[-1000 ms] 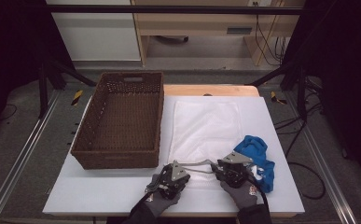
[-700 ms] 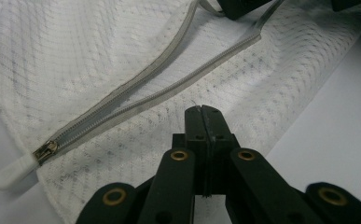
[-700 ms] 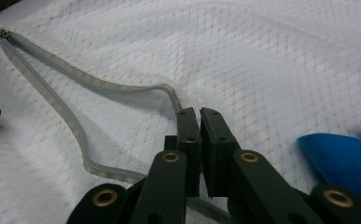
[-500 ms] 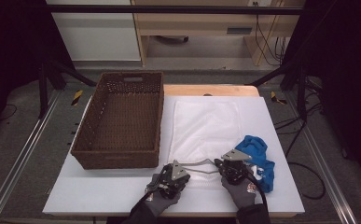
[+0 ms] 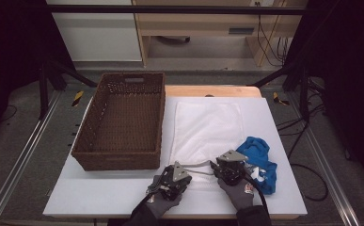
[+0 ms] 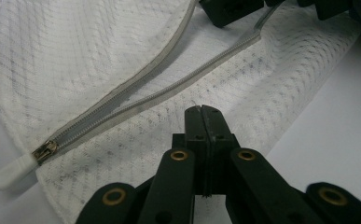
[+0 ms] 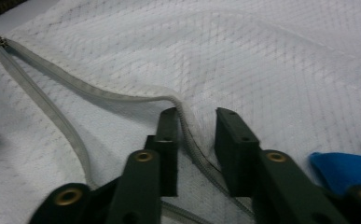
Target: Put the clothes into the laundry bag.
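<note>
Nudged my right claw (image 7: 194,154) in, jaws open astride the zipper edge (image 7: 187,126); left claw (image 6: 201,140) pinches mesh bag (image 6: 75,60) shut—clamp squarely.

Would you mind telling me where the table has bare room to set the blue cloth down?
The white table is bare along its near left edge, in front of the basket, and in a strip right of the mesh bag. It is crowded near the left gripper, the right gripper and the blue cloth.

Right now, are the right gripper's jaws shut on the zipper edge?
No: the right gripper stands open, its jaws either side of the raised zipper edge.
</note>
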Tool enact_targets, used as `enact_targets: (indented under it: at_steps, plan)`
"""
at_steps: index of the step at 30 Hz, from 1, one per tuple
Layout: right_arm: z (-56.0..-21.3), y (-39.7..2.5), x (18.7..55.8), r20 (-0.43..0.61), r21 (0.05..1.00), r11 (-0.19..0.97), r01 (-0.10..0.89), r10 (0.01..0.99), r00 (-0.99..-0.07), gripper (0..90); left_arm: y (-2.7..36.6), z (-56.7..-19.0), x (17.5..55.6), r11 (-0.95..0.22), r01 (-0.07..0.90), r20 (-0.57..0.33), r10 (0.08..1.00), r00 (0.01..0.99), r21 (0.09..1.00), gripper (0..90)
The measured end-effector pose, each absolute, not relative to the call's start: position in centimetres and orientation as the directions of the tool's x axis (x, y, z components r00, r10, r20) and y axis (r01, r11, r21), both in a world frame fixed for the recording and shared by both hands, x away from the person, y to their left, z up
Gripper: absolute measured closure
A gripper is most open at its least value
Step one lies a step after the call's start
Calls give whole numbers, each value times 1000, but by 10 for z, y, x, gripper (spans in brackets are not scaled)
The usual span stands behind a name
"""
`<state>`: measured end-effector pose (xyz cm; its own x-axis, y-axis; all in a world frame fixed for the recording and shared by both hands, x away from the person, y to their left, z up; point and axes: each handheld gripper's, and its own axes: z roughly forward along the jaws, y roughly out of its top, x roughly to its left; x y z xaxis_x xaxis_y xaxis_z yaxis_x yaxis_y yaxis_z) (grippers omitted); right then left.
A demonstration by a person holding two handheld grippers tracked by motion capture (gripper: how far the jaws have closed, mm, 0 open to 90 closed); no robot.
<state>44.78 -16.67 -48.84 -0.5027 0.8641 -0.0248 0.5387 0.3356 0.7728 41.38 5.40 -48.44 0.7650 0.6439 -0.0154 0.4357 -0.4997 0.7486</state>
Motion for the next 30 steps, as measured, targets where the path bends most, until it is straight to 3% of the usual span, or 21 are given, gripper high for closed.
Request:
enact_targets:
  at_steps: [4, 13, 21, 30]
  plan:
    - [-486, -165, 450, -52, 761, 354, 543, 868, -494, 886, 54, -484, 414, -499, 437, -17, 644, 765, 749, 899]
    - [-463, -175, 447, -6, 816, 297, 496, 862, -507, 894, 54, -484, 415, -497, 445, -27, 645, 764, 745, 887]
    - [-443, -184, 446, 29, 858, 247, 451, 852, -523, 894, 55, -472, 416, -490, 433, -21, 643, 765, 757, 824]
    - [-442, -187, 442, 37, 861, 250, 444, 838, -544, 894, 52, -428, 429, -453, 377, 22, 662, 749, 808, 631]
